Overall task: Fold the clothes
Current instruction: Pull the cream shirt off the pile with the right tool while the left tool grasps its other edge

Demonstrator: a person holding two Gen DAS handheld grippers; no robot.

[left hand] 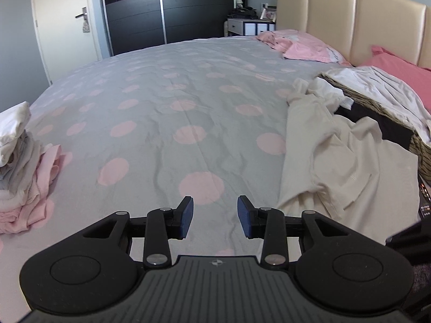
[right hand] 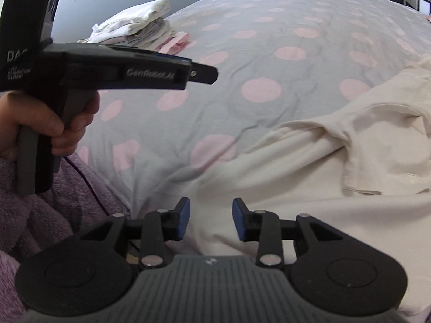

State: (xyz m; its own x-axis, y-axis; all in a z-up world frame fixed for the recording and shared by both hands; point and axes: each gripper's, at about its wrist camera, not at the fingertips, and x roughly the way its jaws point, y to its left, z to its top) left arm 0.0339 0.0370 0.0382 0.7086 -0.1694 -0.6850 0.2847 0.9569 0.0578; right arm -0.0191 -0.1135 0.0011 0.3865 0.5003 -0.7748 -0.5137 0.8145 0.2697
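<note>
Left wrist view looks across a wide bed with a grey cover dotted in pale pink. The left gripper hangs above the cover near the bed's close edge, its blue-padded fingers apart with nothing between them. A cream shirt lies crumpled to the right of it, spilling out of a wicker laundry basket that also holds white and black cloth. At the left edge sits a stack of folded clothes, white on top, pink beneath. Only this view shows the far end of the room: pink pillows against a padded cream headboard, a dark sliding wardrobe, a white door and a small bedside cabinet.

Right wrist view shows what the first does not: a hand wrapped round the grip of the left gripper, seen from the side above the cover, and a purple fleecy sleeve below it. The right gripper hovers over the near hem of the shirt, fingers apart, not touching the cloth as far as can be seen. The shirt's long axis runs from the close edge of the bed away toward the upper right, with one short sleeve folded across the body. The folded stack sits well apart at the upper left.
</note>
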